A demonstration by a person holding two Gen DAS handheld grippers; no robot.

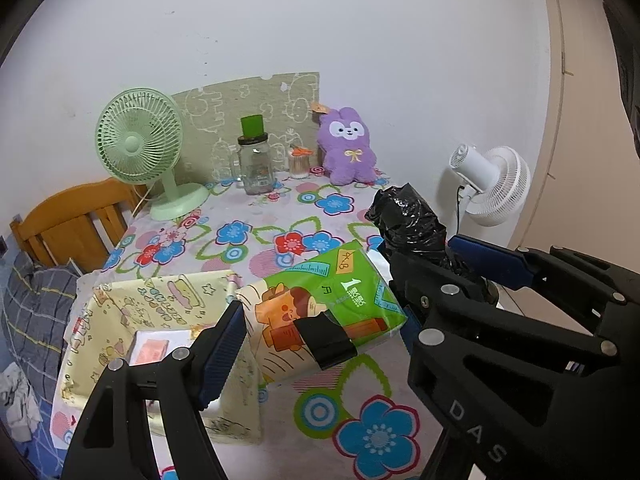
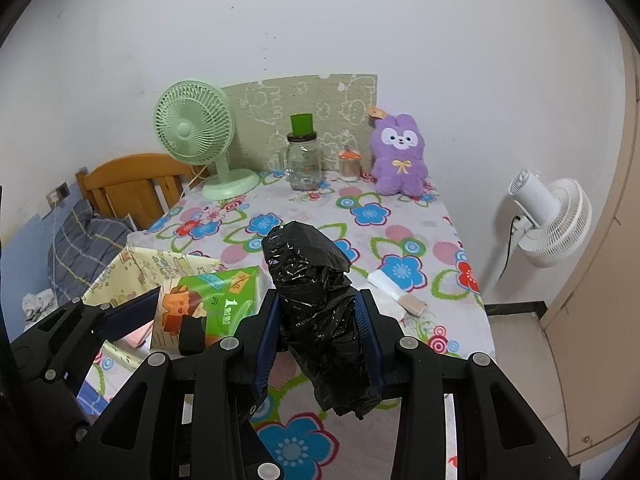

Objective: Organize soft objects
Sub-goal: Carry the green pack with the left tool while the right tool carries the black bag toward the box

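I'm working in a home bedroom, floral-clothed table (image 2: 420, 216), wooden headboard (image 2: 132, 184), plaid bedding (image 2: 80, 236), green desk fan (image 2: 196, 132).

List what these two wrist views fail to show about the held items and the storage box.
- Black bag bundle: opaque plastic hides its contents, both views.
- Tissue pack: in the left wrist view, the right gripper body covers the far pad of the left gripper.
- Yellow fabric box: in both views, its walls and the left gripper hide most of its inside.
- Small packet on the tablecloth: too small to identify, right wrist view.
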